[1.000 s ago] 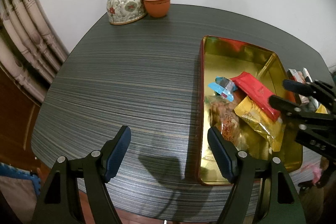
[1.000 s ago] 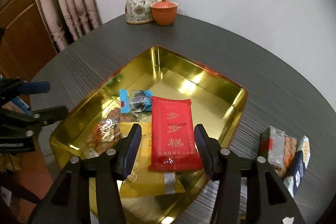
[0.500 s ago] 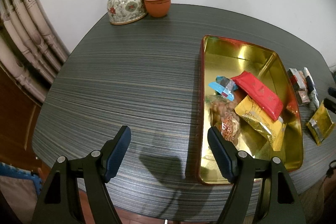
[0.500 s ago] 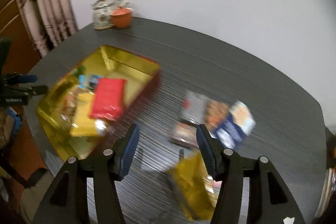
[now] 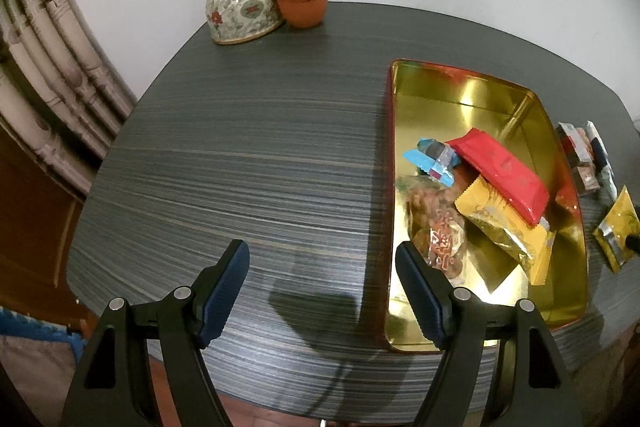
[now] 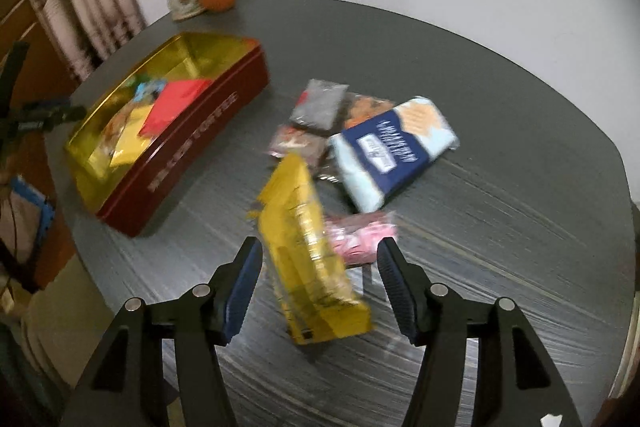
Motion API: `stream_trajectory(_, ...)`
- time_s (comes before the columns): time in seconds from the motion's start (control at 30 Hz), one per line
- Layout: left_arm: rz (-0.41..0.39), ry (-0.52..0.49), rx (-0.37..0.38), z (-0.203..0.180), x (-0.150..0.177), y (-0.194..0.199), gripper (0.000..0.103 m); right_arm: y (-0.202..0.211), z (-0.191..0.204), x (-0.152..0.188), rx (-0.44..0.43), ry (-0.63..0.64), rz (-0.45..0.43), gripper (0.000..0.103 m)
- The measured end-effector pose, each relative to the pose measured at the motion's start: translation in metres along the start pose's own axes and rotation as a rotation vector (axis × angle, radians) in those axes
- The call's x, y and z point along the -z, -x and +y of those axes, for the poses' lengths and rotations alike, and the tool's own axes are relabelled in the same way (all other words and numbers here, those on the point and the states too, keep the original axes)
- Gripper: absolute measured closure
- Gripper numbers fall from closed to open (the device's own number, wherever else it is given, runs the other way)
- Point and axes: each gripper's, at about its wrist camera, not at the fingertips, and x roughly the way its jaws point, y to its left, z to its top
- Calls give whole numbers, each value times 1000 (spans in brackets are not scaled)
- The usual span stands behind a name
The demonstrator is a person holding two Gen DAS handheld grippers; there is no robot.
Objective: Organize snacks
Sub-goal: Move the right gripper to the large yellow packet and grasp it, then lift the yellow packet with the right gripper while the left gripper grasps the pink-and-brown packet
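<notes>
— Left wrist view first: what's hard to make out?

— The loose packets far right of the left tongs are squeezed at the edge; a yellow packet there is partly cut off. The left tongs gape wide, holding nothing, over the dark streaked table.

— And the snacks?

— Ahead and right of them, in a shiny gold tin with a red rim: a flat red packet lying over a crinkled gold one, a blue-ended sweet, a clear bag of brown pieces. Far ahead, by the white wall, a flowered teapot touches an orange lidded cup; curtain on the left.

— Right wrist view?

— Blurred. The right tongs are spread wide, gripping nothing; the yellow packet lies between the fingers, whether touching I cannot tell. A pink packet sits beside it, a navy-and-pale pouch and dark packets ahead. The tin is ahead left, its outside red with unreadable lettering.
</notes>
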Motion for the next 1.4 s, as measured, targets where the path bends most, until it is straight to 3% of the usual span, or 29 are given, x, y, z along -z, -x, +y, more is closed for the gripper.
stream_trajectory(0.3, -1, -6, -2, 0, -1, -1, 27, -15, 27, 1, -45, 65, 25, 58)
stream_trajectory(0.43, -2, -5, -2, -1, -1, 0, 27, -24, 33, 0, -38, 67, 25, 58)
stream_trajectory(0.57, 1, -4, -4, -1, -1, 0, 27, -25, 35, -2, -23, 75, 10, 39)
stream_trajectory(0.83, 1, -14, -8, -3, 0, -1, 27, -36, 31, 5, -50, 132, 84, 39)
stream_trajectory(1.4, 4, -31, -21, -6, 2, -4, 27, -36, 32, 23, -34, 80, 68, 49)
